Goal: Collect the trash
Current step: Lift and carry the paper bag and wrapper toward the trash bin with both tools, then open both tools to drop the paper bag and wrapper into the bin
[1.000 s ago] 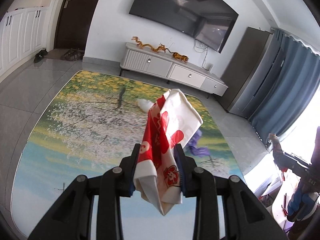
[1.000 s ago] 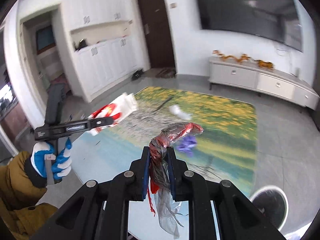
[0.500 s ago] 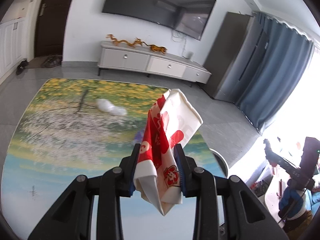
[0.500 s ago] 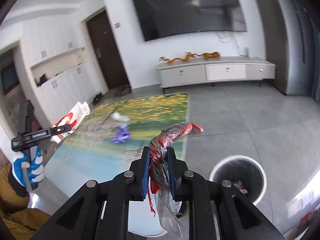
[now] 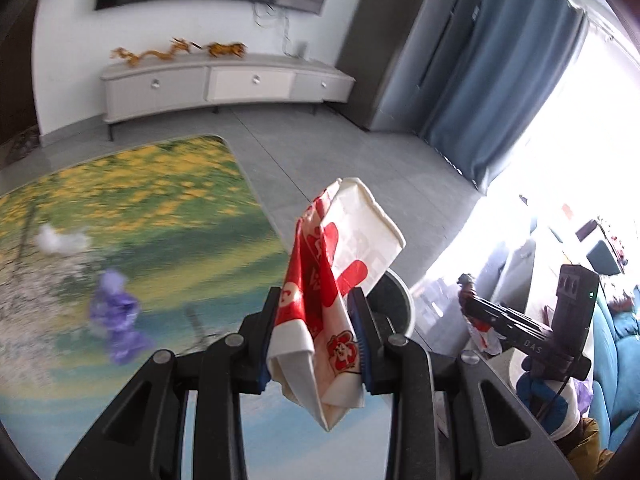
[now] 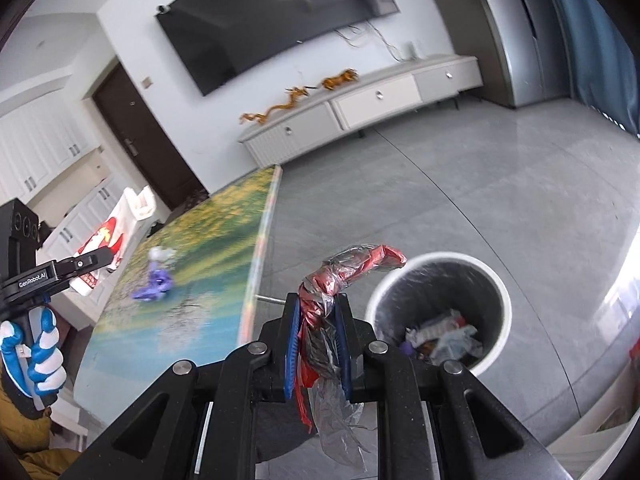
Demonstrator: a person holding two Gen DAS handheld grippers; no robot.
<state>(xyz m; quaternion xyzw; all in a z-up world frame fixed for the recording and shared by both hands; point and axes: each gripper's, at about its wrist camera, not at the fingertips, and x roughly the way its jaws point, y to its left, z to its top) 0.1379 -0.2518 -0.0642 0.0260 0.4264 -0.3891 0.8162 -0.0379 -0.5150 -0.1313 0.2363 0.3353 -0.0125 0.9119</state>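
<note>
Left gripper jaws clamp a red-and-white carton; right gripper jaws clamp a crumpled wrapper just beside the bin.

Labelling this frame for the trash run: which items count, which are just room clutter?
Job: red-and-white carton in left gripper; red plastic wrapper in right gripper; bin; purple wrapper and white wad on mat.

Clutter: TV, dragon ornaments, curtain.

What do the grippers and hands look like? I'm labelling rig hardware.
Both grippers, left and right, are black with blue finger pads and silver bolts. White lettering marks their sides. The hand wears a blue-and-white glove, with a mustard sleeve.
</note>
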